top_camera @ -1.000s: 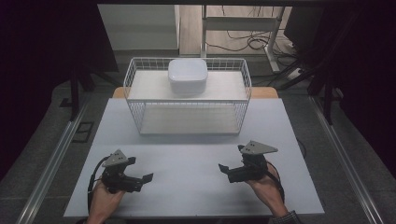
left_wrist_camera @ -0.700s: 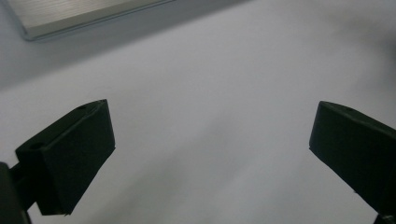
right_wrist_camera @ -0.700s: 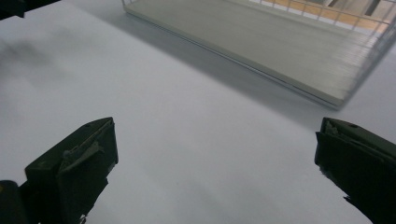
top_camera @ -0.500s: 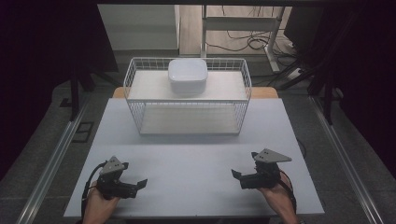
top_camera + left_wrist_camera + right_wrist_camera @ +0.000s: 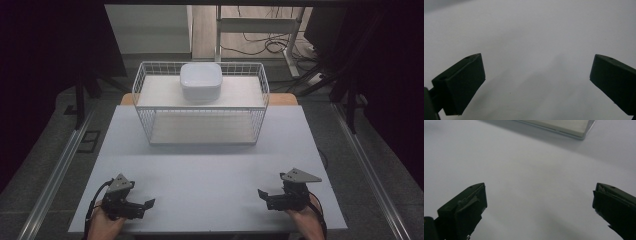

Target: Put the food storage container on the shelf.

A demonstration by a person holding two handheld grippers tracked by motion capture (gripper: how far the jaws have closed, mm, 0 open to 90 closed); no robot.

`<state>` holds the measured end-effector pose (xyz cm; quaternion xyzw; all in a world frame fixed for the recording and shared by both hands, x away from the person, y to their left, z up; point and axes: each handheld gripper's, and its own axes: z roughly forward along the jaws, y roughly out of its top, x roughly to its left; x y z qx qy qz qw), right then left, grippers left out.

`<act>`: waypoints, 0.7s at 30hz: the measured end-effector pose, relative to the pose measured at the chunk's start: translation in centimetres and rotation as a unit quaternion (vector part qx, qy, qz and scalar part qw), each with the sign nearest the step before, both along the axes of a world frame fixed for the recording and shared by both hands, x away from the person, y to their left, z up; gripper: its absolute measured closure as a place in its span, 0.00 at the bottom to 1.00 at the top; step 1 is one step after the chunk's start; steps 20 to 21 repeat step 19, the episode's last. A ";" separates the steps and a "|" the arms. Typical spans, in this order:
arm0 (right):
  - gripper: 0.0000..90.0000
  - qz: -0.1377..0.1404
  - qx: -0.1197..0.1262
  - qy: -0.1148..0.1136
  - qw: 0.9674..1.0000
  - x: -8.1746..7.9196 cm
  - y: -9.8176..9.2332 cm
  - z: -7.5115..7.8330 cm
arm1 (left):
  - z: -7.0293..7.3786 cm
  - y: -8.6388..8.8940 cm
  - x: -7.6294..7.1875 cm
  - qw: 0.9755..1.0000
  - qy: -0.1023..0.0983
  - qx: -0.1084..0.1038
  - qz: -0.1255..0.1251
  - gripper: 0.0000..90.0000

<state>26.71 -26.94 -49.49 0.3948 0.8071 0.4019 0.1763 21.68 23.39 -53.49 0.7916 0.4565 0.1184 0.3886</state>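
Note:
A white square bowl (image 5: 201, 81) sits upside down on top of a white wire rack (image 5: 150, 107) at the far middle of the table. My left gripper (image 5: 145, 206) rests low at the near left corner, open, its black jaws wide apart over bare white tabletop (image 5: 534, 50). Near the right front corner my right gripper (image 5: 264, 197) is open too, jaws spread, with nothing between them. A corner of the rack's base (image 5: 574, 130) shows at the top of the right gripper view.
The white tabletop (image 5: 210, 170) stretches between the grippers and the rack. Dark curtains flank both sides. A metal rail (image 5: 55, 170) runs along the left of the table, and cables and a table frame (image 5: 260, 25) lie on the floor behind.
Both hands have drawn back toward the near edge and outward to the corners. The jaws of both grippers stay open.

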 end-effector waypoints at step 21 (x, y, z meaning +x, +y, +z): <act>0.00 -0.011 -0.049 0.057 0.997 -0.6 -0.6 -2.1 | -0.9 0.1 0.5 0.999 0.037 -0.011 0.001 0.00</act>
